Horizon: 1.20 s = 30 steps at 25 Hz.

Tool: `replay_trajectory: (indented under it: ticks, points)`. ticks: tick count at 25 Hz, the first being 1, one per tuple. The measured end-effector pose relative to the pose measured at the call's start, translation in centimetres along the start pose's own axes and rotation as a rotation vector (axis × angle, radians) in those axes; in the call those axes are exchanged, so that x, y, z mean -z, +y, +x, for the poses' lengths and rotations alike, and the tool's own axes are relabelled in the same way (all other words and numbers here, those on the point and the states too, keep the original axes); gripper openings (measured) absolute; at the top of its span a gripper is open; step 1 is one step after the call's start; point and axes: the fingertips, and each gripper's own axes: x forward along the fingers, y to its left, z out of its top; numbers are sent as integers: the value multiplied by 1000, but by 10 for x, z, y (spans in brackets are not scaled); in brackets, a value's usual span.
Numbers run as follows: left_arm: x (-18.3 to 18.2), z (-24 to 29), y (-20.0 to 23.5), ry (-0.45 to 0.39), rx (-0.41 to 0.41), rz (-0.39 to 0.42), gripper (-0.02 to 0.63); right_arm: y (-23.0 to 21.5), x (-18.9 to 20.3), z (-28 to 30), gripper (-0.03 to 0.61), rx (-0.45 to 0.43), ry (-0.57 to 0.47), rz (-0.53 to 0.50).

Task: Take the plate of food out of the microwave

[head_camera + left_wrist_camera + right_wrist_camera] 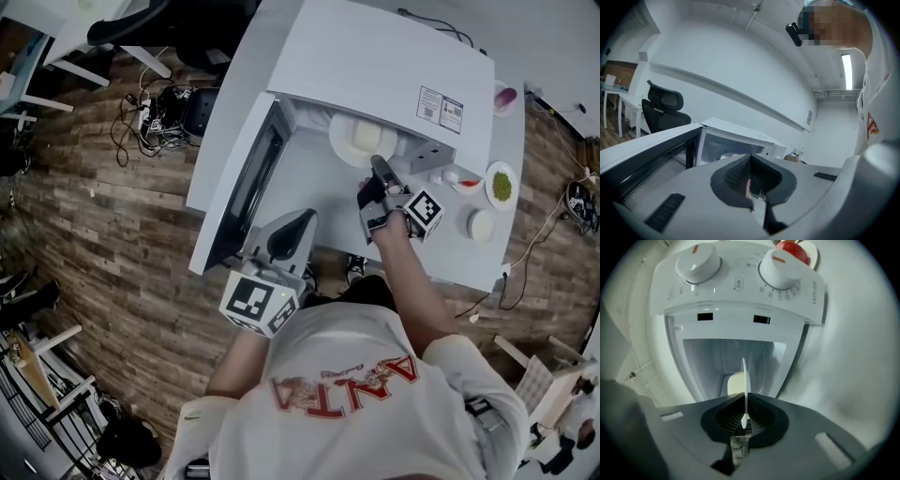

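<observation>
1. Right tongs (380,173), seen from the head view, reach level into the open microwave (394,66) and are clamped on the near rim of the plate (361,139). The plate carries pale food and sits at the mouth of the cavity, partly under the oven's top
2. In the same view the microwave door (248,183) is swung wide to the left over the white desk (225,131). The left tongs (298,220) hang just beside the door and touch nothing. Small dishes stand right of the oven, one of them with green food (502,185)
3. From the left gripper view, the left tongs (751,180) have their jaws drawn almost together, leaving only a slit, and hold nothing. Beyond them are the open door (647,159), the lit cavity, and a black office chair (663,110) further back
4. From the right gripper view, the right tongs (745,420) are closed tight on the thin plate (745,380), which shows edge-on between the pads. The pale food (736,383) lies on one side of it, inside the cavity opening. Two dials (696,261) sit on the control panel next to the opening
</observation>
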Motion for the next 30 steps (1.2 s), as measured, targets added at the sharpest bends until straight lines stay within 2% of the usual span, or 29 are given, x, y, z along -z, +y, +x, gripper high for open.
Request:
replay_trajectory:
  ticks: [4,11,18,30]
  points:
    - [-5,-2,-6,-8,17,12,9,1,9,-23,17,4,23,19]
    - [-5,0,-24,-10,71,36,9,-1,30,-74,17,8,68,-13]
    - [-3,12,-52,10,160,60,9,-22,41,-135,17,36,61,-10]
    - [10,42,-105,67,306,106,9,-87,-28,-229,17,177,-157,-1]
